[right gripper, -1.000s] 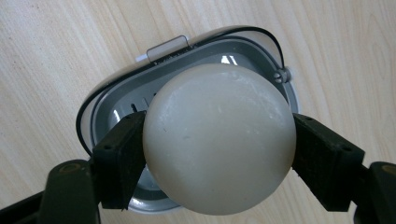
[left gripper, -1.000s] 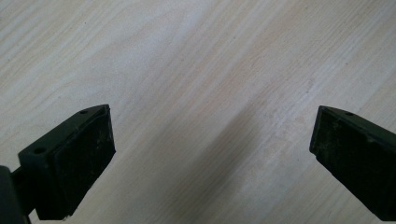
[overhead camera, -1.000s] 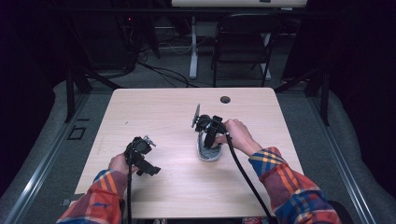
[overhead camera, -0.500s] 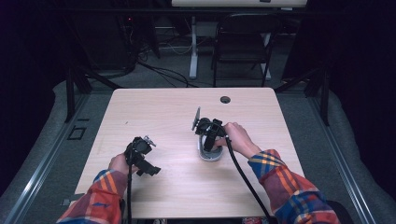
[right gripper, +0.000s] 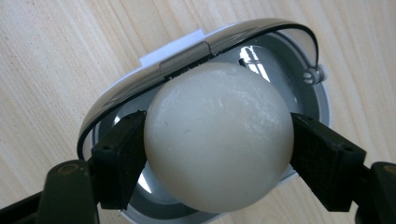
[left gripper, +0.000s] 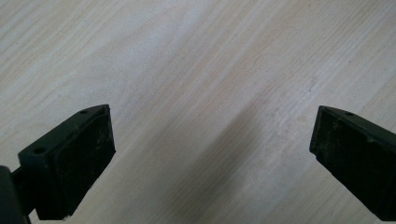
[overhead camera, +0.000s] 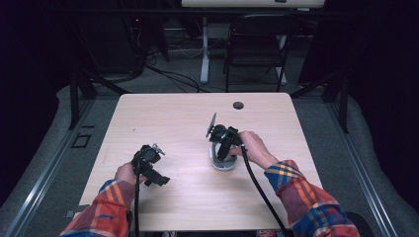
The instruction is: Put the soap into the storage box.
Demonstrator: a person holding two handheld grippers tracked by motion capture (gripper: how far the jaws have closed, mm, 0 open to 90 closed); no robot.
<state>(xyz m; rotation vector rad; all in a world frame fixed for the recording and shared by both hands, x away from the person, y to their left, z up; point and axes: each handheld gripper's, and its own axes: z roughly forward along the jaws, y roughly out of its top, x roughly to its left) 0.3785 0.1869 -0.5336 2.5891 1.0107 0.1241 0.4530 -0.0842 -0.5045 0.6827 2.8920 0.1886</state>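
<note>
A white ball (right gripper: 218, 135) is clamped between the jaws of my right gripper (right gripper: 218, 154), both pads pressing its sides. It hangs just over a round grey bowl-like container (right gripper: 299, 93) with a shiny hinged lid (right gripper: 187, 56) standing open behind it. In the high view the right gripper (overhead camera: 223, 145) points down over that container (overhead camera: 221, 164) near the table's middle. My left gripper (overhead camera: 148, 165) is held low over the bare wood at the front left, its jaws wide apart with nothing between them; its pads (left gripper: 79, 158) frame only tabletop.
The light wooden table (overhead camera: 168, 118) has a dark round grommet hole (overhead camera: 238, 105) near its far edge. A chair (overhead camera: 257, 49) and desk legs stand beyond the table. Cables trail from both grippers toward the front edge.
The right gripper with the ball has dropped slightly toward the container. The left gripper has stayed where it was.
</note>
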